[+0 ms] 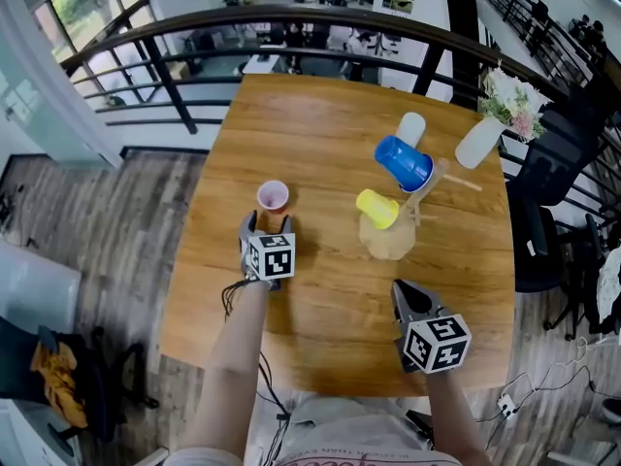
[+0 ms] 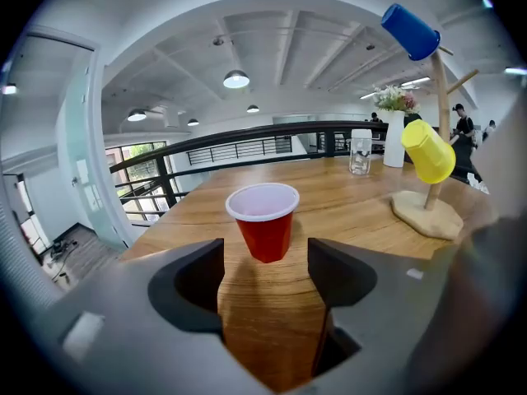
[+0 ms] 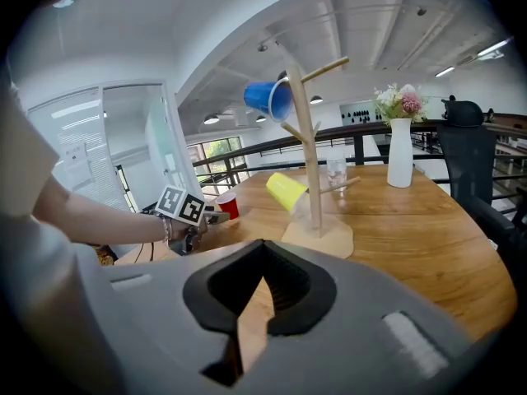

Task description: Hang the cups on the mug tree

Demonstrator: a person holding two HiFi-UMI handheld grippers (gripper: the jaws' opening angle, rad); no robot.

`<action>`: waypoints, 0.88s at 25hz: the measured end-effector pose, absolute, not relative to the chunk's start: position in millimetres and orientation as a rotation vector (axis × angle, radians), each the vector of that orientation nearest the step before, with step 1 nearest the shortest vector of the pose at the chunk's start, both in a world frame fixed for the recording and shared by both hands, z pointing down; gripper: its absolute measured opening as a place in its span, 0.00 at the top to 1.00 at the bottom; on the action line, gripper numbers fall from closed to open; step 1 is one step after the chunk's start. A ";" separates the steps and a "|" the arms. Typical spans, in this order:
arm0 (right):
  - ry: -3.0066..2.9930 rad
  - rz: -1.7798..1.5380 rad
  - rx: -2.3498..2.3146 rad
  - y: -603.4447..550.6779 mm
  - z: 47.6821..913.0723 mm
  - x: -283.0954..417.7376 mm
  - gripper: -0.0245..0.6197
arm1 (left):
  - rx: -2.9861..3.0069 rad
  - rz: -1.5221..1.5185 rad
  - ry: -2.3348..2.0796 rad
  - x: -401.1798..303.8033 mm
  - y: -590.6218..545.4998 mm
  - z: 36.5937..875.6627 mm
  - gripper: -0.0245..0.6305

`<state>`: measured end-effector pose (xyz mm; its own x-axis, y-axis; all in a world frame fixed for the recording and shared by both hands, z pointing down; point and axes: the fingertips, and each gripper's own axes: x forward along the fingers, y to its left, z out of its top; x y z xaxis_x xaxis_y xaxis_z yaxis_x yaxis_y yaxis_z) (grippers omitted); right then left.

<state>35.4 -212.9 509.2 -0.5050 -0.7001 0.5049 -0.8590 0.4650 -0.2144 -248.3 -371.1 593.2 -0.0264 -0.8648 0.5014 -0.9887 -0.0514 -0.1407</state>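
Left hand-held gripper (image 1: 267, 229) open at red cup (image 1: 273, 197), right hand-held gripper (image 1: 403, 291) shut; blue cup (image 1: 403, 163), yellow cup (image 1: 376, 208) already hung.

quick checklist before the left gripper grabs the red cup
1. Red cup upright on the table: ok.
2. Left gripper open with nothing in it: ok.
3. Cup between its jaws: not ok, the cup stands just ahead of them.
4. Cup lined up with the gap: ok, it sits about centred in the left gripper view.
5. Free peg on the mug tree: ok.
6. Right gripper out of the way: ok, it is shut, empty and near the table's near edge.
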 end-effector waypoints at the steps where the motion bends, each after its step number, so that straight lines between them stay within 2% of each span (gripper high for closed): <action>1: -2.362 0.647 1.322 -212.1 511.6 36.6 0.96 | 1.982 0.691 -1.953 -249.0 -375.4 597.9 0.45; 12: -2.269 0.707 1.374 -205.0 532.3 52.7 0.96 | 1.986 0.612 -1.882 -243.9 -413.0 612.9 0.43; 13: -2.263 0.709 1.378 -204.3 533.3 54.2 0.96 | 1.976 0.610 -1.893 -245.1 -414.8 612.8 0.44; 15: -2.254 0.713 1.386 -202.3 535.2 56.4 0.96 | 1.943 0.605 -1.925 -249.9 -415.9 612.8 0.52; 22: -2.239 0.704 1.412 -197.4 534.0 59.1 0.96 | 1.961 0.560 -1.943 -249.6 -411.6 602.6 0.53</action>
<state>59.1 -197.4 534.0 -0.4099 -0.7085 0.5745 -0.9098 0.3628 -0.2017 -249.6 -411.6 602.6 -0.0038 -0.8717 0.4901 -0.9988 -0.0209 -0.0449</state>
